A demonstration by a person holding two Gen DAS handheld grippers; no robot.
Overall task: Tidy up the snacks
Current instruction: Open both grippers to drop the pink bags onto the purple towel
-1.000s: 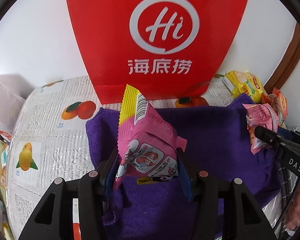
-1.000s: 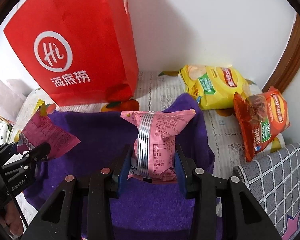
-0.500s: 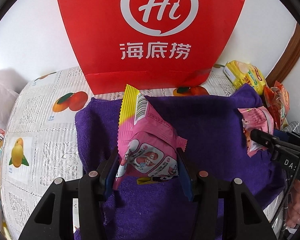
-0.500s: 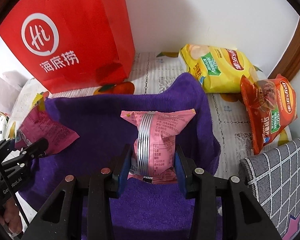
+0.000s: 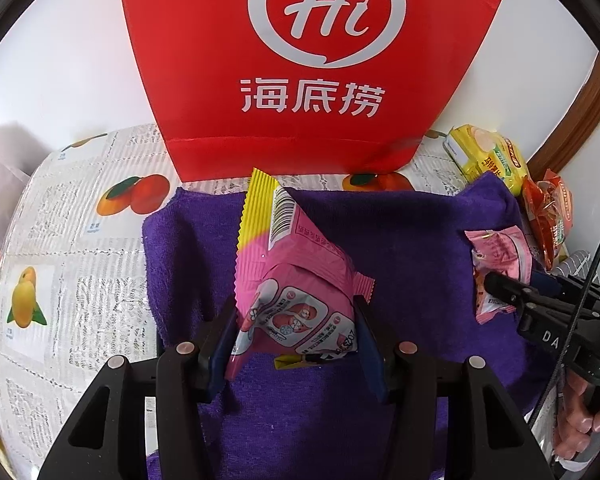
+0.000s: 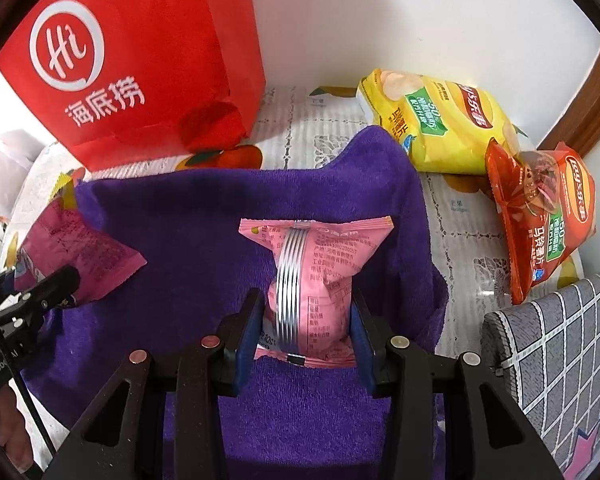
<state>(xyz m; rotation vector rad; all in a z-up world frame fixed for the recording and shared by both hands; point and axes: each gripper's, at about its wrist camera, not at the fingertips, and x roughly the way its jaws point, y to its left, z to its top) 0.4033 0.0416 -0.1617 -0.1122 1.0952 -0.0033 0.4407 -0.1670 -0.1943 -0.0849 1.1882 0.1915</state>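
A tall red paper bag (image 5: 312,60) is standing against the wall on a fruit-print worktop (image 5: 72,248). A purple towel (image 6: 188,216) is lying in front of it. Yellow chips (image 6: 440,120) and orange chips (image 6: 544,216) are sitting beside the towel's right edge, perhaps touching it. The left tongs (image 5: 296,340) are pinching a magenta snack packet (image 5: 296,276) above the towel; the right tongs (image 6: 304,336) are pinching a pale pink snack packet (image 6: 320,276), their jaws just easing wider.

"Hi 海底捞" on red bag (image 5: 316,60), "Lay's" on chip bags (image 6: 540,216)
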